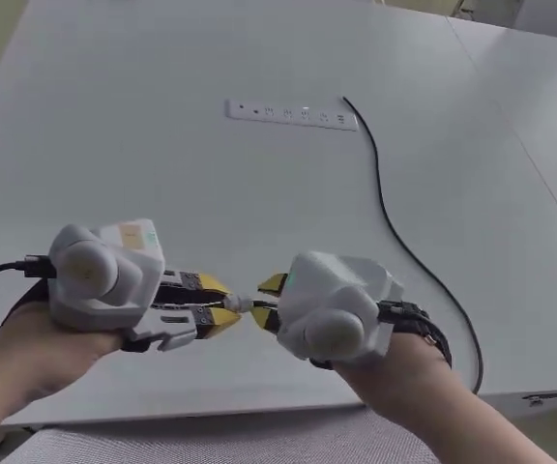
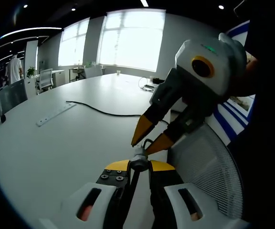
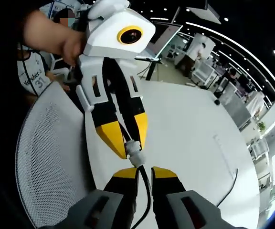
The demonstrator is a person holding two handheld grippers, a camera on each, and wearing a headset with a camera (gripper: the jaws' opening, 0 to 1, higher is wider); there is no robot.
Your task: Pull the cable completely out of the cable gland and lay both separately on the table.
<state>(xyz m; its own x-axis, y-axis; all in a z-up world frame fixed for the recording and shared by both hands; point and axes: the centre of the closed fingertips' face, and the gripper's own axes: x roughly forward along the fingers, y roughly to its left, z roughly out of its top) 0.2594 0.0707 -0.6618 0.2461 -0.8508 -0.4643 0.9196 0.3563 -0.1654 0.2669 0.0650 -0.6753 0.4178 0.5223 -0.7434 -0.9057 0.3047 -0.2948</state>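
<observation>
The gland (image 1: 243, 305) is a small pale grey fitting. It is held in the air over the bench's (image 1: 259, 193) near edge, low centre in the head view, pinched between the yellow tips of the left gripper (image 2: 139, 165). The thin black cable (image 3: 146, 188) is not yet out of it. It leaves the gland's end and runs down between the right gripper's (image 3: 145, 172) tips.

A wide white counter (image 1: 162, 174). On its far side lies a long white plastic power strip (image 1: 291, 114) with a row of sockets. A thin black power cord (image 1: 395, 227) leaves the strip's right end and curves to the near right edge. A grey mesh chair back (image 1: 211, 440) sits nearest.
</observation>
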